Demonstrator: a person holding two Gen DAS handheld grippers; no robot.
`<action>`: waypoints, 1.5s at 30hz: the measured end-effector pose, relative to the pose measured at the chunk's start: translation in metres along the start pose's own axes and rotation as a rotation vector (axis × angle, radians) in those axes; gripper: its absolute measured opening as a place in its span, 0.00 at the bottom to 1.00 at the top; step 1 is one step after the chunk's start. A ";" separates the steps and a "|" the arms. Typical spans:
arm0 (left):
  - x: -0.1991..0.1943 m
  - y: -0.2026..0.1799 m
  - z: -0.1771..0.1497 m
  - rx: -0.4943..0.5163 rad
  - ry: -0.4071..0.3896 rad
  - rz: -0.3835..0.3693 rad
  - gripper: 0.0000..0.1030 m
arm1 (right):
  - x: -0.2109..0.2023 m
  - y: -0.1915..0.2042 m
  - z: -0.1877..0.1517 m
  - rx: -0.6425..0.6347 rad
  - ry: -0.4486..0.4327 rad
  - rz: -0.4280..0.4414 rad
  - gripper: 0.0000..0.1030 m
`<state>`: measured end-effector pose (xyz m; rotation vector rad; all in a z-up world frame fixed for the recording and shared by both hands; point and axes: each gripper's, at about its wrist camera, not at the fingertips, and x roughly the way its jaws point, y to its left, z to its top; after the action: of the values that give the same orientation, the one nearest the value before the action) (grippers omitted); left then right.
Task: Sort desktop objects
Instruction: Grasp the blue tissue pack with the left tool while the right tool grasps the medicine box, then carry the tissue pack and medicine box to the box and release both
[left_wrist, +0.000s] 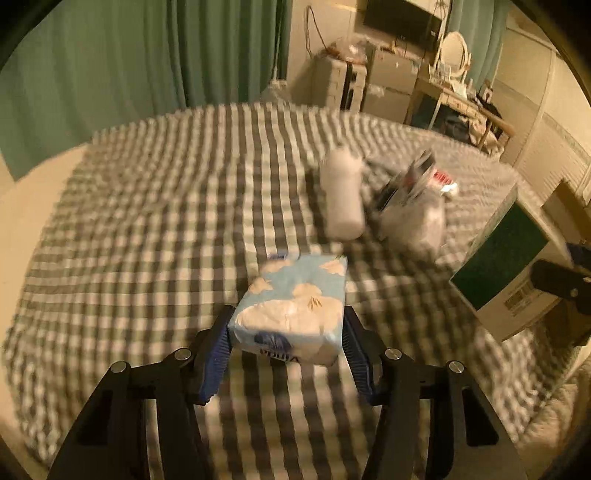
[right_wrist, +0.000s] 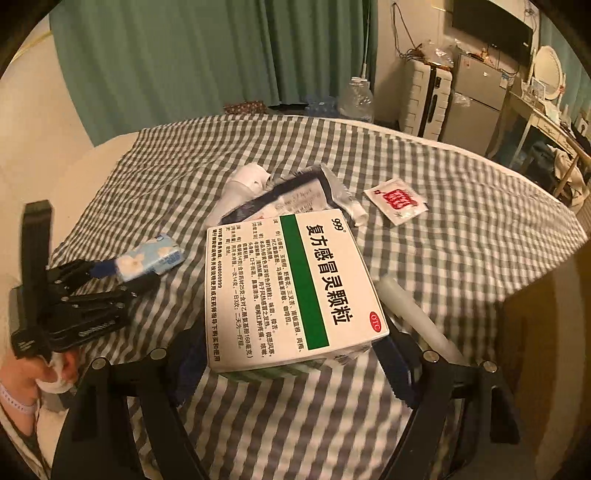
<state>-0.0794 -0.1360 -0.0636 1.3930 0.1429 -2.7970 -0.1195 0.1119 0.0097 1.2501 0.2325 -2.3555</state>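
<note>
Tissue pack (left_wrist: 295, 306), pale blue with white clouds, sits between the left gripper's (left_wrist: 288, 334) two blue-padded fingers (left_wrist: 216, 354) in the left wrist view, its near end clamped from both sides and its far end sticking out forward over the checked cloth (left_wrist: 147, 221). Beyond it on the cloth a white bottle (left_wrist: 341, 195) lies on its side, and just right of that a blurred heap of crumpled packets (left_wrist: 413, 206). At the right edge the green-and-white medicine box (left_wrist: 506, 273) shows, tilted, with the right gripper's black body against it. In the right wrist view the medicine box (right_wrist: 291, 291) fills the middle, lying between the right gripper's (right_wrist: 295, 354) fingers (right_wrist: 397, 369); its near end is between the blue pads, which close on it from either side, and its printed face is up. A white tube (right_wrist: 417, 321) lies on the cloth just right of the box. Behind the box sit the white bottle (right_wrist: 245, 179) and the crumpled packets (right_wrist: 314, 192), and a red-printed sachet (right_wrist: 397, 201) lies apart to the right. At the left the left gripper (right_wrist: 122, 273) holds the tissue pack (right_wrist: 151, 260) above the cloth (right_wrist: 461, 240), the person's hand (right_wrist: 26, 376) on its handle.
</note>
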 end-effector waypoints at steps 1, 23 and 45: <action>-0.013 0.001 0.000 -0.024 -0.003 -0.014 0.56 | -0.009 -0.001 -0.001 0.010 -0.013 0.001 0.78; -0.218 -0.125 0.012 0.013 -0.151 -0.061 0.56 | -0.221 -0.022 -0.032 0.093 -0.189 -0.032 0.78; -0.165 -0.378 0.042 0.204 -0.161 -0.193 0.56 | -0.276 -0.198 -0.063 0.361 -0.301 -0.235 0.78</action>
<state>-0.0330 0.2325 0.1216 1.2415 -0.0111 -3.1477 -0.0341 0.3963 0.1864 1.0409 -0.1604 -2.8443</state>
